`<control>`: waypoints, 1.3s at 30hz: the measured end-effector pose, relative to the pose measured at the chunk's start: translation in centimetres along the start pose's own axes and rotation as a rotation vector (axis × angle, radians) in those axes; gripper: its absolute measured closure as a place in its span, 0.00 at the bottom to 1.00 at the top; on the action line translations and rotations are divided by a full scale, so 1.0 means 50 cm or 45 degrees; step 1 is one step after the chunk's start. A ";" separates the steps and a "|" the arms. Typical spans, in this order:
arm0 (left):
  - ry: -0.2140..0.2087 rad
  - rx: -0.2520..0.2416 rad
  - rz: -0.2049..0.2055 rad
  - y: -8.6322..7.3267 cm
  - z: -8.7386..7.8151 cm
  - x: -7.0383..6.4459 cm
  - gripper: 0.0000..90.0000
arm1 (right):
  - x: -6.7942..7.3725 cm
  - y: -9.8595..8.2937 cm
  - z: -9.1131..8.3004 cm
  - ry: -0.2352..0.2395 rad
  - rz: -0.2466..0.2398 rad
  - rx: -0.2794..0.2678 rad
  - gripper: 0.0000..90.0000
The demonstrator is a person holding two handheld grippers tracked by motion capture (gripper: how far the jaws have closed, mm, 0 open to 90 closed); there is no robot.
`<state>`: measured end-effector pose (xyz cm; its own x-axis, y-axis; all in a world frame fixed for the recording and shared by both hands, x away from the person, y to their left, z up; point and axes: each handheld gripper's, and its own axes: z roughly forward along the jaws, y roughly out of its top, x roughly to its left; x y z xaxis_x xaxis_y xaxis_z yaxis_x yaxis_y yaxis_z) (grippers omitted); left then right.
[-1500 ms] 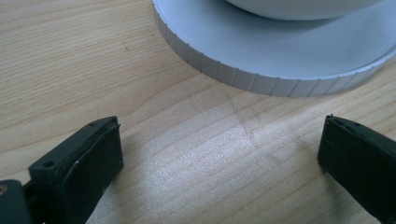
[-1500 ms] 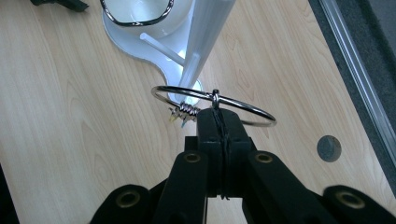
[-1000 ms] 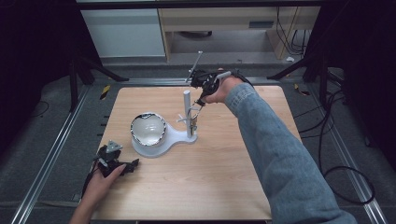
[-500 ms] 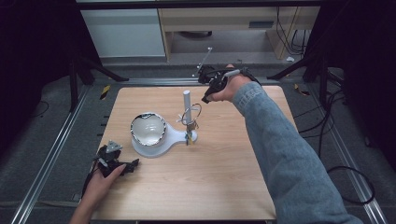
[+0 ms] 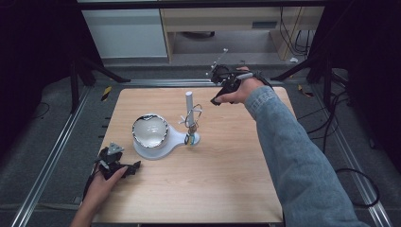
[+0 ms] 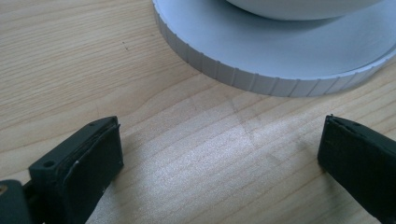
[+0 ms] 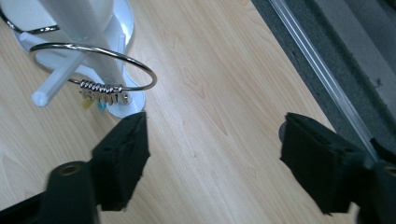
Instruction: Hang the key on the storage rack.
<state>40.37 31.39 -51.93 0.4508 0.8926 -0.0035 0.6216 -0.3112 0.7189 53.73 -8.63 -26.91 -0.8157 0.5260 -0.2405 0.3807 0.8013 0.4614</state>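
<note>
white base [image 6: 280, 56] cropped; bracelet charms [image 7: 103, 95] blurred

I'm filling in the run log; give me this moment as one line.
right gripper: open, empty, raised beyond stand | bracelet: hung on stand peg | left gripper: open, empty, low on table beside stand base

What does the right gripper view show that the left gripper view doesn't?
The right gripper view shows a metal bangle hanging on a white jewellery stand's post, with small charms and a peg, plus a metal rail beyond the table edge. The left gripper view shows the stand's ribbed round base close up. Both show the wooden table and wide-open black jaws holding nothing.
</note>
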 end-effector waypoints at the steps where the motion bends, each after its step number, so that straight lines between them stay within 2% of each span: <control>1: 0.000 0.000 0.000 0.000 0.000 0.000 0.00 | 0.000 0.000 0.000 0.000 0.000 0.000 0.25; 2: 0.000 0.000 0.000 0.000 0.000 0.000 0.00 | -0.007 -0.007 0.001 -0.013 0.041 -0.009 0.16; 6: 0.000 0.000 0.000 0.000 0.000 0.000 0.00 | -0.014 -0.020 0.001 -0.031 0.051 -0.035 0.07; 15: 0.000 -0.003 -0.003 0.000 0.000 0.000 0.00 | -0.036 -0.054 -0.004 -0.055 0.103 -0.050 0.07; 22: 0.000 0.000 0.000 0.000 0.000 0.000 0.00 | -0.040 -0.077 -0.004 -0.062 0.104 -0.034 0.07; 31: 0.000 0.000 0.000 0.000 0.000 0.000 0.00 | -0.051 -0.108 -0.001 -0.074 0.139 -0.029 0.07; 39: -0.001 -0.003 -0.003 0.000 0.000 0.000 0.00 | -0.063 -0.133 -0.013 -0.101 0.151 -0.025 0.07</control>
<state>40.37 31.37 -51.95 0.4497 0.8931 -0.0054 0.6211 -0.3083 0.7206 53.47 -15.78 -28.64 -0.7283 0.6381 -0.2498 0.4631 0.7270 0.5069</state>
